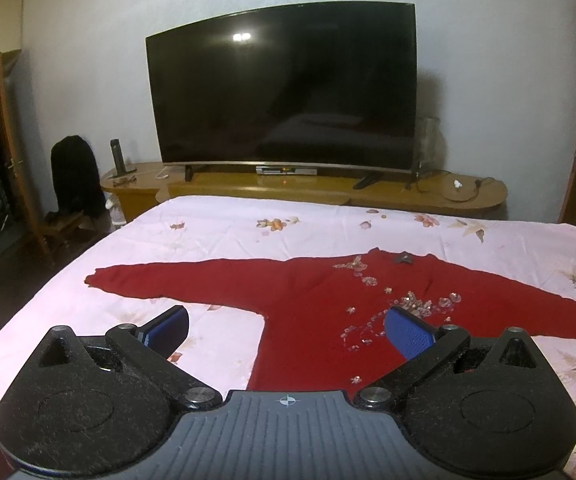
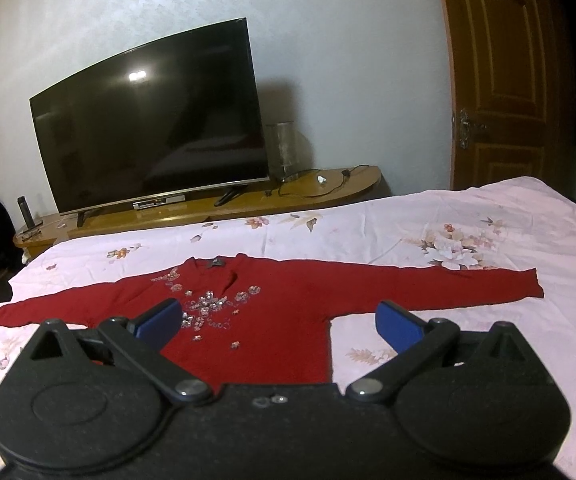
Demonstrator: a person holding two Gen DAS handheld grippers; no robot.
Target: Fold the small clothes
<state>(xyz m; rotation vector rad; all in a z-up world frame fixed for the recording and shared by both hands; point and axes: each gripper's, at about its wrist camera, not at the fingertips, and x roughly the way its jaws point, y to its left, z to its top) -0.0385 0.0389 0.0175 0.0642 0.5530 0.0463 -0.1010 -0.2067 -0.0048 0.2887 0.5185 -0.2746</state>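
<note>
Red long-sleeved sweater is lying flat and face up on the floral bedsheet, neckline toward the far edge, hem toward the near edge, both sleeves spreading out sideways toward the left and right edges. Clear sequin flowers are scattering down its chest. Left gripper is hovering over the near edge with jaws spread wide and holding nothing, its left blue pad sitting over bare sheet, the right one over the sweater's front. Right gripper is also hanging above the near edge, jaws released and empty, straddling the sweater's body and right side seam. Beyond the far edge a curved TV is standing on a wooden TV stand; a wooden door is showing at the right.
</note>
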